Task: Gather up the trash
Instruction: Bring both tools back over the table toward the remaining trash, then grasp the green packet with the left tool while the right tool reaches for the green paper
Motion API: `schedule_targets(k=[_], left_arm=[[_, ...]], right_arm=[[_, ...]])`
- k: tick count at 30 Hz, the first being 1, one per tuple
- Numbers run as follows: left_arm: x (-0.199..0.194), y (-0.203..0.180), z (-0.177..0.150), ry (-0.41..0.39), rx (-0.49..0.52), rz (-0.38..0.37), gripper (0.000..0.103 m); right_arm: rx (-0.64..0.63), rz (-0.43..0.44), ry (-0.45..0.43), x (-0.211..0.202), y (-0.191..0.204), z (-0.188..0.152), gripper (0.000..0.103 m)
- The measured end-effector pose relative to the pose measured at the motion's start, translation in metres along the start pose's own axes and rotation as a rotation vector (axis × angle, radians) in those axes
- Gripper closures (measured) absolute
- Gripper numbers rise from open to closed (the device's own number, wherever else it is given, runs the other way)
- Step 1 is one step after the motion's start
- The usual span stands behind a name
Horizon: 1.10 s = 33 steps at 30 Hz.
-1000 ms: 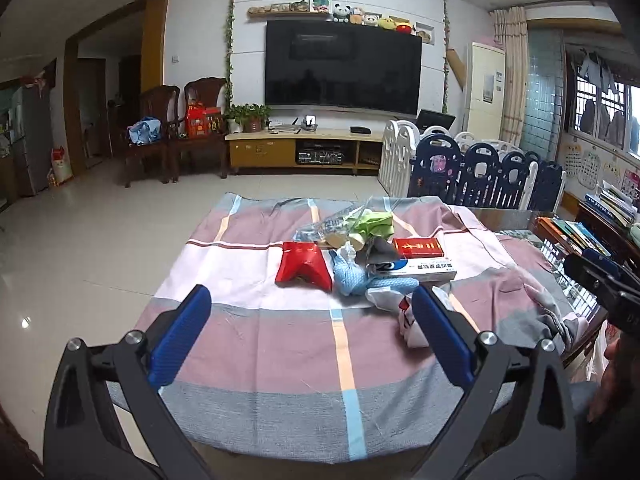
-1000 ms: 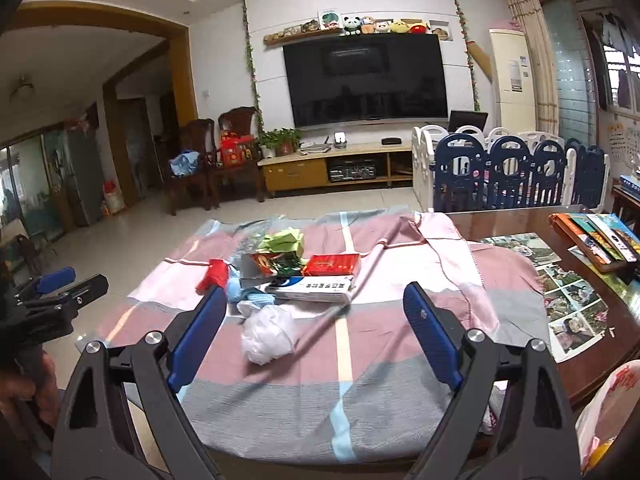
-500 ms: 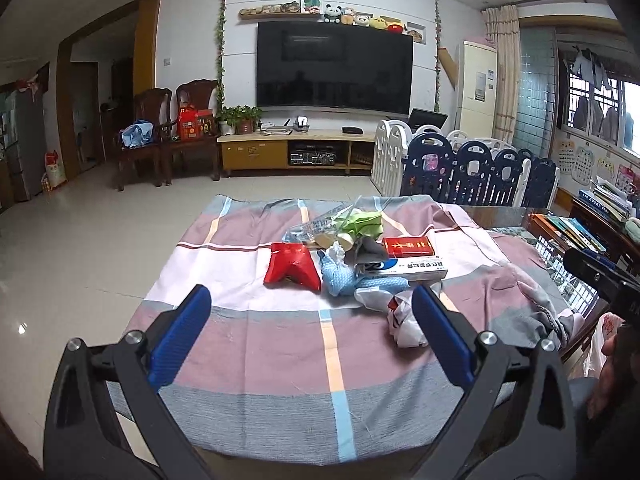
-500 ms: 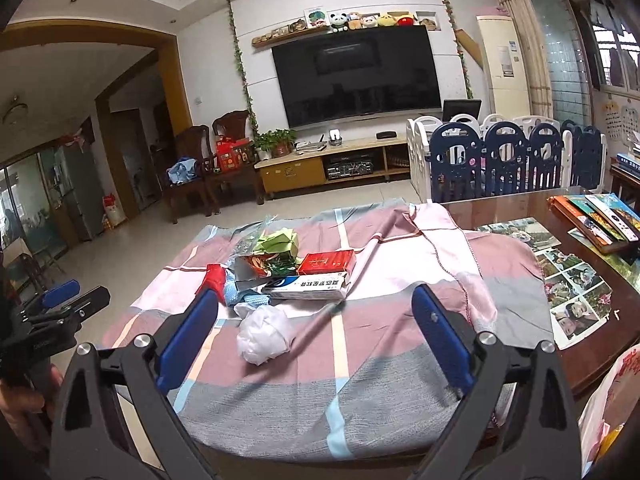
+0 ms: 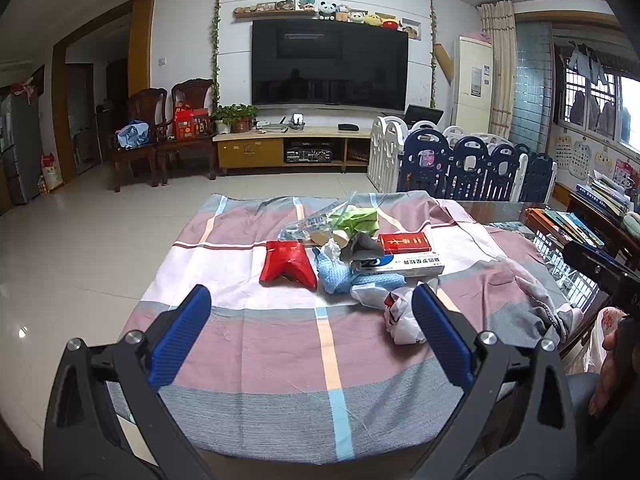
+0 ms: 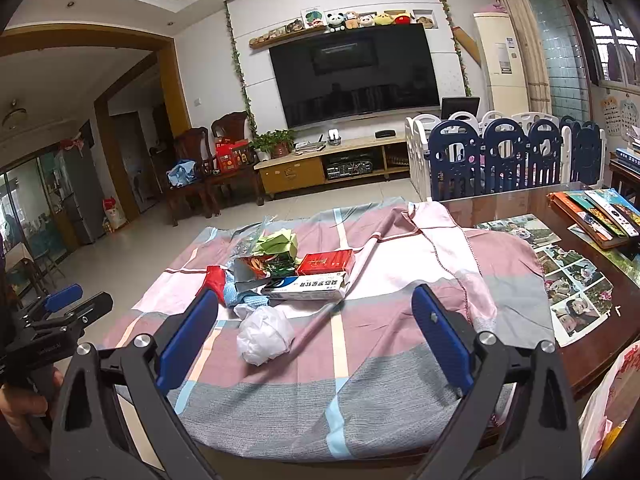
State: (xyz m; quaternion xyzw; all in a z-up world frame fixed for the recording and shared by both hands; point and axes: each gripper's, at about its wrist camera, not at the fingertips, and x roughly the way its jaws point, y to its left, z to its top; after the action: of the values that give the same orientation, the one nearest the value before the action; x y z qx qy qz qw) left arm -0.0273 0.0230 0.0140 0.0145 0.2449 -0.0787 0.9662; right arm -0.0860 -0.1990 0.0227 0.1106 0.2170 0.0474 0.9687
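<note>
Both grippers nearer the table edge than a second ago, left gripper (image 5: 310,320) jaws spread wide, empty, right gripper (image 6: 316,320) likewise, trash pile (image 5: 352,256) mid-table on plaid cloth (image 5: 256,344), crumpled white wad (image 6: 264,334) nearest, red box (image 6: 326,262) behind.

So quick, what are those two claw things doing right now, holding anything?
Left gripper: open, holding nothing, above the near part of the cloth.
Right gripper: open, holding nothing, the white crumpled wad lying between its fingers' line of sight.
</note>
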Motion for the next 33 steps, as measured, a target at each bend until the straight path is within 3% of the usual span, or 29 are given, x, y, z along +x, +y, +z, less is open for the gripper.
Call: schedule_targets(k=[5,14,17,20,22,23,25,28,30,33], left_arm=[[0.029,-0.012,0.010,0.040,0.012,-0.067,0.003],[0.137,-0.057,0.054,0.122,0.058,-0.120,0.003],[0.180,-0.065,0.059,0.187,0.060,-0.119,0.009],[0.225,-0.071,0.053,0.319,0.062,-0.160,0.036],[0.241,-0.075,0.045,0.394,0.072,-0.182,0.100],[0.241,-0.075,0.044,0.393,0.081,-0.162,0.100],[0.224,-0.070,0.045,0.349,0.062,-0.198,0.100],[0.174,-0.055,0.053,0.220,0.049,-0.189,0.100],[0.136,-0.037,0.054,0.139,0.004,-0.200,0.100],[0.103,-0.011,0.044,0.103,-0.060,-0.235,0.100]], right_arm=[[0.003,0.007,0.001,0.001,0.001,0.001,0.008],[0.016,0.036,0.008,0.003,0.000,0.001,0.008],[0.029,0.050,0.009,0.005,-0.002,0.001,0.008],[0.027,0.057,0.014,0.007,0.000,0.000,0.008],[0.020,0.058,0.020,0.009,0.001,-0.001,0.008],[0.018,0.057,0.026,0.011,0.002,-0.001,0.008],[0.031,0.060,0.041,0.014,-0.001,-0.001,0.008],[0.082,0.080,0.047,0.024,-0.007,0.005,0.008],[0.085,0.098,0.049,0.041,-0.006,0.014,0.008],[0.063,0.129,0.075,0.079,0.009,0.038,0.008]])
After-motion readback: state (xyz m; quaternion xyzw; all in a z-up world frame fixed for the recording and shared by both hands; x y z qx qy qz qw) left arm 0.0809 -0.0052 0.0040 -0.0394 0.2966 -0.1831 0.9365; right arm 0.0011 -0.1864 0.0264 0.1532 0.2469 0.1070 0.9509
